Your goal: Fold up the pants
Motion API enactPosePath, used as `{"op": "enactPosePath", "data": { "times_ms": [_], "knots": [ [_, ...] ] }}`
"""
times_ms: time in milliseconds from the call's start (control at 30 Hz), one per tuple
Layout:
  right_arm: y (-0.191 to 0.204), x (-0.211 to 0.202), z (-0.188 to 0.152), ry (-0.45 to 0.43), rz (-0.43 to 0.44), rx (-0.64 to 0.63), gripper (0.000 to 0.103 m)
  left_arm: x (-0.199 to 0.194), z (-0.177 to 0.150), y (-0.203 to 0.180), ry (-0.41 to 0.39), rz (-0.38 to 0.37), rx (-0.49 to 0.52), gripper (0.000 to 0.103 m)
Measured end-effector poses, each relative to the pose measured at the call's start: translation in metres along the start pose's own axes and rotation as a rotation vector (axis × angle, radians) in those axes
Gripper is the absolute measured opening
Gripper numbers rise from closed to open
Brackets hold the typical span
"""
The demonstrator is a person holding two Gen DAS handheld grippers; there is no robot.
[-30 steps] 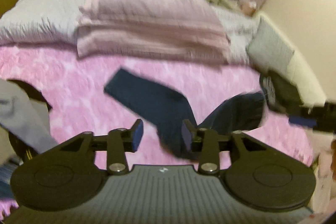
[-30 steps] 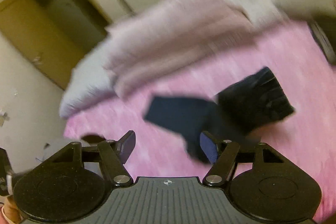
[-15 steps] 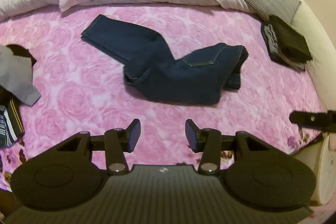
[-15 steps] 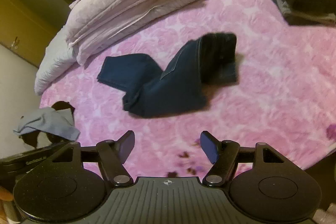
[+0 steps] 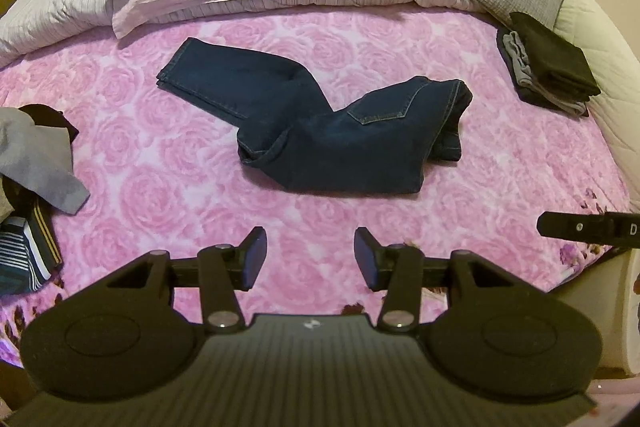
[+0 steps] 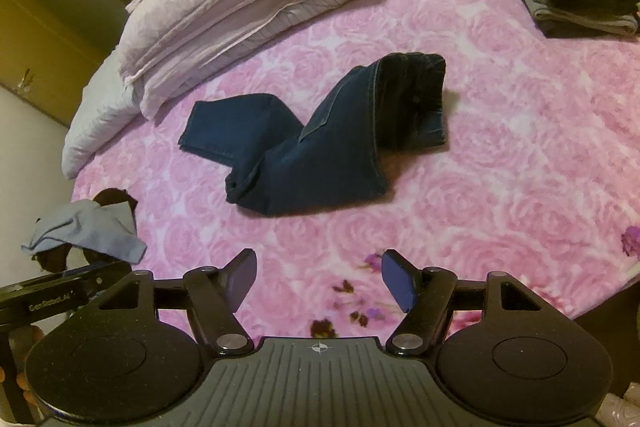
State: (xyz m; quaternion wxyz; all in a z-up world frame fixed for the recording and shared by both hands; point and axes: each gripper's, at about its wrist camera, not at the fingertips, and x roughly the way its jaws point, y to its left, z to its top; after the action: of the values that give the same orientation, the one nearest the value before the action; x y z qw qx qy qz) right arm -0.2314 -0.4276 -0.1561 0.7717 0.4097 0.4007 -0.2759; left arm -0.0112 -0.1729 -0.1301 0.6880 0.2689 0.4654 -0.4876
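Denim pants (image 5: pixel 320 131) lie crumpled between folded clothes (image 5: pixel 548 67) and a loose pile (image 5: pixel 36 155); both tools gape empty.

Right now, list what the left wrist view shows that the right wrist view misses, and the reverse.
Only the left view shows the striped folded clothes at the bed's left edge. Only the right view shows the yellow-brown wooden wardrobe. Both share the crumpled dark blue denim jeans on the pink rose-patterned bedspread, the folded black-and-grey clothes stack, and open, empty tongs: left, right.
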Motion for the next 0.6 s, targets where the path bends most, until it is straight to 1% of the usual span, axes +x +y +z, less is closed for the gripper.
{"op": "enactPosePath", "data": {
  "times_ms": [133,367,600],
  "knots": [
    [0.009,0.004,0.005,-0.018,-0.035,0.012,0.066,0.002,0.008,0.011,-0.004,-0.019,0.013,0.043],
    [0.036,0.013,0.012,-0.036,-0.06,0.002,0.066,0.008,0.023,0.034,-0.009,-0.058,0.037,0.044],
    [0.043,0.022,0.014,-0.06,-0.109,0.049,0.066,0.022,0.038,0.051,-0.006,-0.094,0.076,0.044]
  ]
}}
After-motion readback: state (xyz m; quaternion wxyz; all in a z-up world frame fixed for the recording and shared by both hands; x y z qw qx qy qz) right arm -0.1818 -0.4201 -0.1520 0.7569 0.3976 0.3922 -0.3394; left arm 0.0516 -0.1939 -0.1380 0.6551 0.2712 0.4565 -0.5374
